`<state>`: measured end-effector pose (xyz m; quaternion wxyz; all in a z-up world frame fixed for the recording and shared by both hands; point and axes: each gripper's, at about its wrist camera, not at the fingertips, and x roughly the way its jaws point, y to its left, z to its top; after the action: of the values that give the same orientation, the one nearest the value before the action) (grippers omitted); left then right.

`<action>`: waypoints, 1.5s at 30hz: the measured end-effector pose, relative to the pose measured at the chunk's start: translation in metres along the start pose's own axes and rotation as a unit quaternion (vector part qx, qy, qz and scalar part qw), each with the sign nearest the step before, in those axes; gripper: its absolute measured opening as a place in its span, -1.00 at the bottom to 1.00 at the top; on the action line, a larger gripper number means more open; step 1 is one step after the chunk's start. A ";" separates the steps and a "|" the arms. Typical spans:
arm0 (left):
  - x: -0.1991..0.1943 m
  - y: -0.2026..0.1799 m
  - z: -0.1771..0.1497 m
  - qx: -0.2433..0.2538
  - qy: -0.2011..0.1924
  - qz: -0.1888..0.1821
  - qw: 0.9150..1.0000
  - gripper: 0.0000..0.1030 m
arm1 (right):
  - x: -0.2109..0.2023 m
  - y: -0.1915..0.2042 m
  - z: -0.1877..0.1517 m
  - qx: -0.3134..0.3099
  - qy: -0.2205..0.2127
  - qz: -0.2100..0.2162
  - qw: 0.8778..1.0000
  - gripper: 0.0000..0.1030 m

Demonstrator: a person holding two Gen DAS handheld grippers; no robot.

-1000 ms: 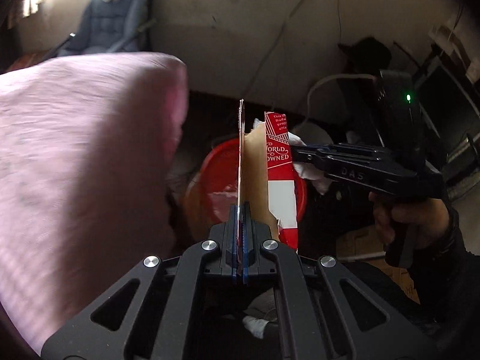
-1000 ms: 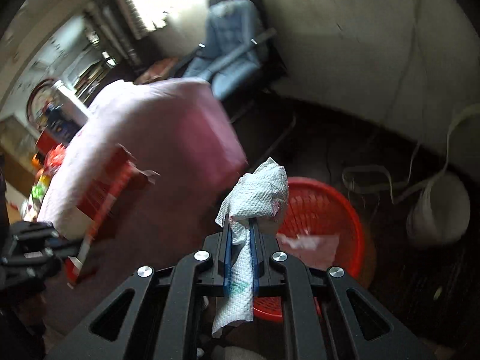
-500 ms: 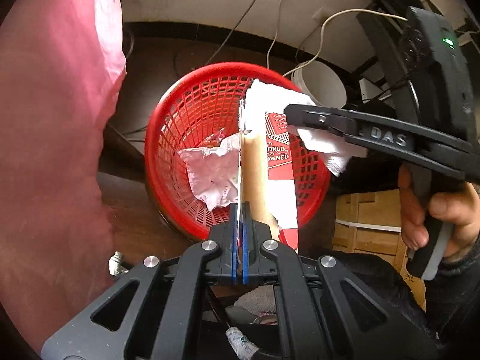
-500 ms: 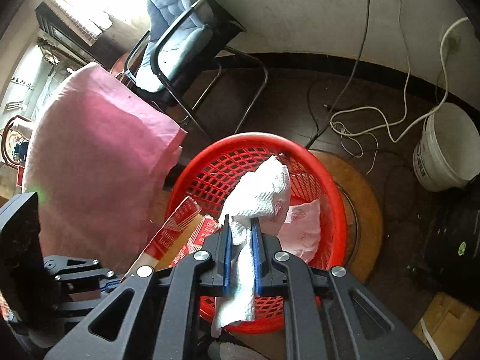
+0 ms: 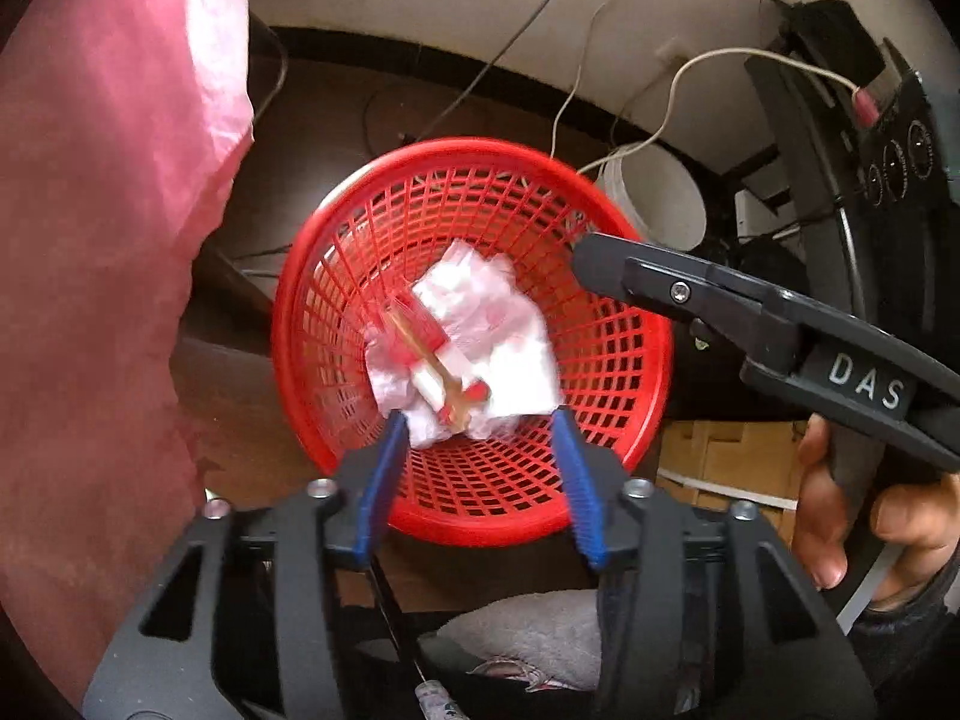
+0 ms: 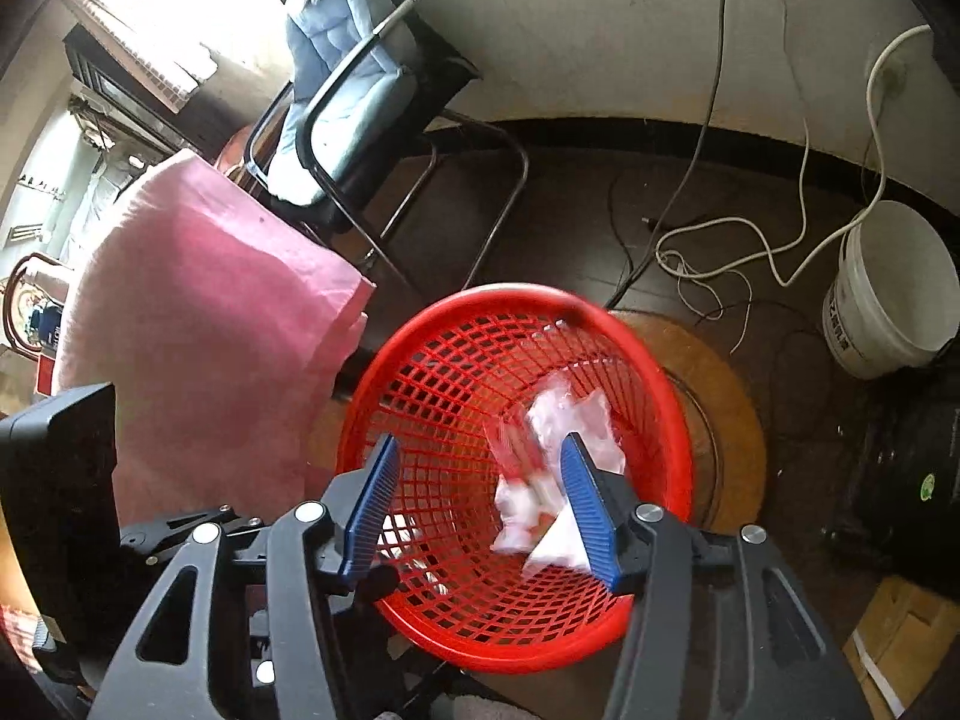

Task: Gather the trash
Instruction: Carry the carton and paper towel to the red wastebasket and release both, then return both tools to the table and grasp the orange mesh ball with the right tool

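Note:
A red mesh basket [image 5: 618, 324] [image 6: 432, 354] stands on the floor under both grippers. Inside it lie crumpled white and pink paper [image 5: 498, 330] [image 6: 570, 420] and a red-and-white carton piece [image 5: 432, 360], blurred in the left wrist view as if still dropping. My left gripper [image 5: 480, 420] hangs over the basket, its jaws opening, nothing between its blue pads. My right gripper [image 6: 480, 450] is also above the basket, jaws opening, holding nothing. A white tissue [image 6: 558, 546] lies in the basket beside the right pad. One black finger of the right gripper [image 5: 690, 294] reaches in over the basket's right rim.
Pink cloth [image 5: 90, 240] [image 6: 198, 312] drapes on the left. A white bucket [image 6: 888, 294] and loose cables [image 6: 720, 252] sit by the wall. A blue-cushioned chair [image 6: 336, 84] stands behind. Cardboard [image 5: 720, 462] lies right of the basket, which rests on a round wooden disc [image 6: 720, 396].
Both grippers have sunk over the basket and gone from shut to open. The carton piece left the left gripper and the white tissue left the right one; both now sit in the basket.

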<state>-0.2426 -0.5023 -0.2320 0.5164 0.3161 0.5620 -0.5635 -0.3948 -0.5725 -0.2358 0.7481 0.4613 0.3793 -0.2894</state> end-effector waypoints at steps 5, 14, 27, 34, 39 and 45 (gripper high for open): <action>-0.028 0.001 -0.013 0.001 -0.024 0.011 1.000 0.33 | -0.013 0.007 0.000 -0.009 -0.015 -0.001 1.000 0.16; -0.093 0.009 -0.042 -0.005 -0.070 0.028 0.997 0.52 | -0.032 0.040 -0.002 -0.032 -0.034 -0.017 0.999 0.60; -0.230 0.064 -0.111 -0.051 -0.216 0.075 0.972 0.67 | -0.080 0.170 -0.013 -0.170 -0.106 -0.001 0.980 0.77; -0.290 0.134 -0.165 -0.137 -0.278 0.127 0.942 0.69 | -0.075 0.247 -0.022 -0.225 -0.109 0.041 0.967 0.78; -0.316 0.180 -0.194 -0.187 -0.298 0.164 0.922 0.76 | -0.071 0.303 -0.028 -0.262 -0.107 0.067 0.957 0.79; -0.344 0.240 -0.226 -0.220 -0.323 0.271 0.880 0.80 | -0.056 0.372 -0.042 -0.297 -0.104 0.088 0.945 0.84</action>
<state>0.0234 -0.1680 -0.0211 0.8578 0.1349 0.3661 -0.3346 -0.1469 -0.3782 -0.0264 0.9089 0.2173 0.3261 -0.1426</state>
